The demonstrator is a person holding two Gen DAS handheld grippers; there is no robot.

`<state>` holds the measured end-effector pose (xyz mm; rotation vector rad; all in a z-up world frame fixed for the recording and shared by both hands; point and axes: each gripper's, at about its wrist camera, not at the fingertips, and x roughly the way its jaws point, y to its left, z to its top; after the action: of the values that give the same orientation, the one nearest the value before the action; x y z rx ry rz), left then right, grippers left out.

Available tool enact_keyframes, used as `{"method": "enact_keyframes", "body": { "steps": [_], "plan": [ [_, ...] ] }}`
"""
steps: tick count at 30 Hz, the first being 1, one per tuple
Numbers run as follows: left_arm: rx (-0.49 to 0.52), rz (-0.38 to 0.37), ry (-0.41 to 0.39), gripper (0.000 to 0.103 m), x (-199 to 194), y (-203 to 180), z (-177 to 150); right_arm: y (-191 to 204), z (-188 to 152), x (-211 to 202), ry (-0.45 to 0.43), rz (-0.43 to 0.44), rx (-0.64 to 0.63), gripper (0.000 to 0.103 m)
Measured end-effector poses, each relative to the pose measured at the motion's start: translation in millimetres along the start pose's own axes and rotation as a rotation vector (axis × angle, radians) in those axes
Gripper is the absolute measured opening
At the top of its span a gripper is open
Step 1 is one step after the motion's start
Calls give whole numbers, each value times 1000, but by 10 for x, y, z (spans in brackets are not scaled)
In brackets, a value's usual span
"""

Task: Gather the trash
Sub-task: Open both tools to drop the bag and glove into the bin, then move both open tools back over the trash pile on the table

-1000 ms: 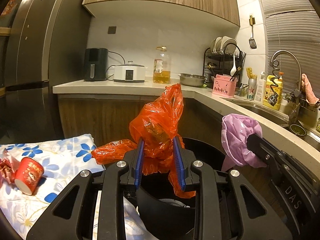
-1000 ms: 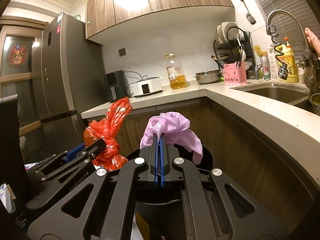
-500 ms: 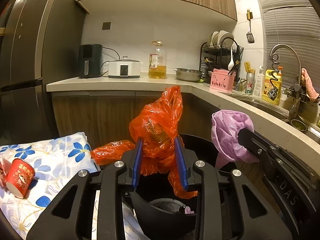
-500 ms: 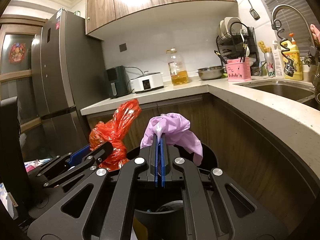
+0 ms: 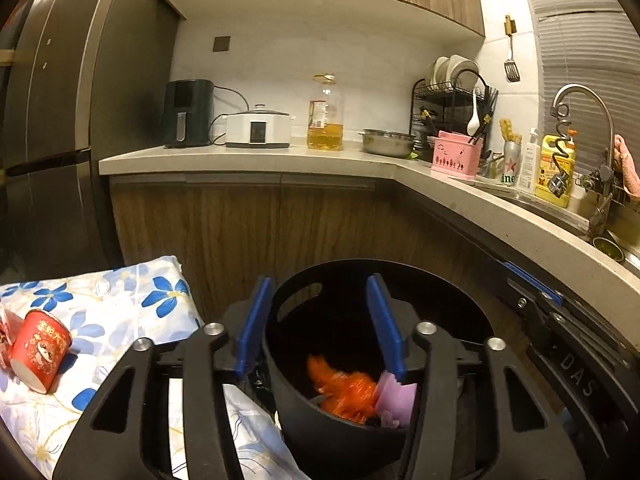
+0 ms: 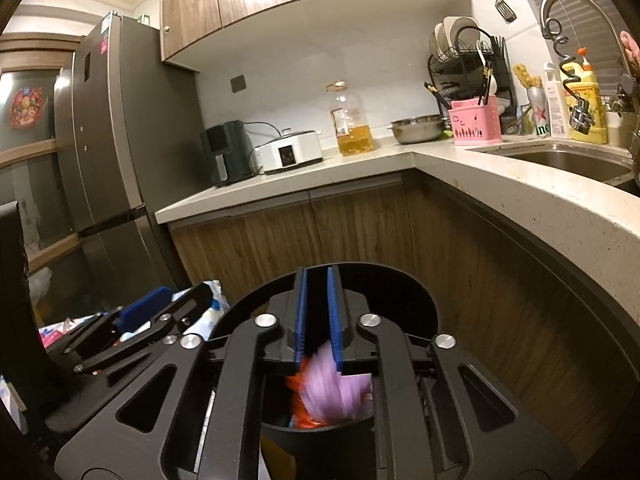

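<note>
Both bags are away now. The crumpled orange plastic bag (image 5: 346,394) and the lilac plastic bag (image 5: 396,398) sit down inside the round black trash bin (image 5: 460,300), low against its near wall, lilac one just to the right of the orange and touching it. In the right wrist view the lilac bag (image 6: 334,394) is motion-blurred right under the pads, so I'd guess it's mid-drop.

Left claw (image 5: 320,320): jaws have just been opening, now spread wide with nothing between the blue pads, hanging over the bin's mouth. Right claw (image 6: 318,314): jaws have just been cracking open too, only a narrow gap, and nothing is pinched in it; the lilac bag is below the pads, not in them.

What the next move turns on, I think: the leftover trash is the red paper cup (image 5: 38,354) tipped over on the blue-flowered white cloth (image 5: 132,304), well off to the left of the bin. It's on the left claw's side, with the right claw sitting on the far side of the bin from it, so the left hand is the nearer one. The cup lies on its side, mouth facing down towards the camera, long axis angled up and away, so a grab across the body looks easier than across the rim.
</note>
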<state>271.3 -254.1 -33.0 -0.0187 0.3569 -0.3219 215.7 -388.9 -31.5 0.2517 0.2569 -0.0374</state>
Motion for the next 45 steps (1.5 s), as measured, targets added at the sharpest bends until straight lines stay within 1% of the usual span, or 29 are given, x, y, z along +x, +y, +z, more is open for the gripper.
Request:
{"method": "enact_keyframes", "body": {
  "steps": [1, 3, 5, 6, 7, 8, 9, 11, 12, 15, 17, 21, 27, 30, 45],
  "plan": [
    [-5, 10, 0, 57, -6, 27, -2, -11, -5, -5, 1, -5, 2, 17],
    [-19, 30, 0, 67, -21, 86, -5, -29, -13, -17, 6, -13, 6, 23],
    [-36, 68, 4, 75, -54, 158, -27, -47, -23, -33, 10, -19, 11, 35],
    [-48, 81, 5, 78, -76, 195, -39, -52, -35, -46, 11, -21, 13, 38],
    [-60, 91, 8, 79, -103, 234, -56, -56, -49, -63, 14, -24, 15, 43],
    [-66, 104, 11, 83, -121, 261, -67, -59, -65, -81, 18, -28, 17, 48],
    [-70, 123, 14, 86, -149, 289, -85, -60, -80, -99, 20, -29, 19, 51],
    [-72, 149, 15, 88, -209, 327, -121, -54, -101, -126, 27, -30, 19, 61],
    [-70, 166, 18, 90, -245, 345, -143, -54, -101, -126, 27, -30, 19, 63],
    [-64, 199, 22, 95, -343, 385, -200, -13, -157, -213, 41, -26, 16, 72],
    [-63, 218, 18, 95, -446, 423, -242, 20, -189, -270, 46, -24, 14, 77],
    [-57, 260, 15, 95, -629, 510, -314, 136, -245, -381, 47, -14, -5, 78],
    [-72, 338, -4, 96, -953, 710, -435, 327, -312, -521, 37, -3, -25, 78],
    [-90, 361, -9, 96, -1100, 819, -480, 386, -333, -564, 36, 4, -28, 78],
    [-156, 499, -21, 96, -1622, 1311, -574, 977, -490, -723, 50, 101, -85, 78]
  ]
}}
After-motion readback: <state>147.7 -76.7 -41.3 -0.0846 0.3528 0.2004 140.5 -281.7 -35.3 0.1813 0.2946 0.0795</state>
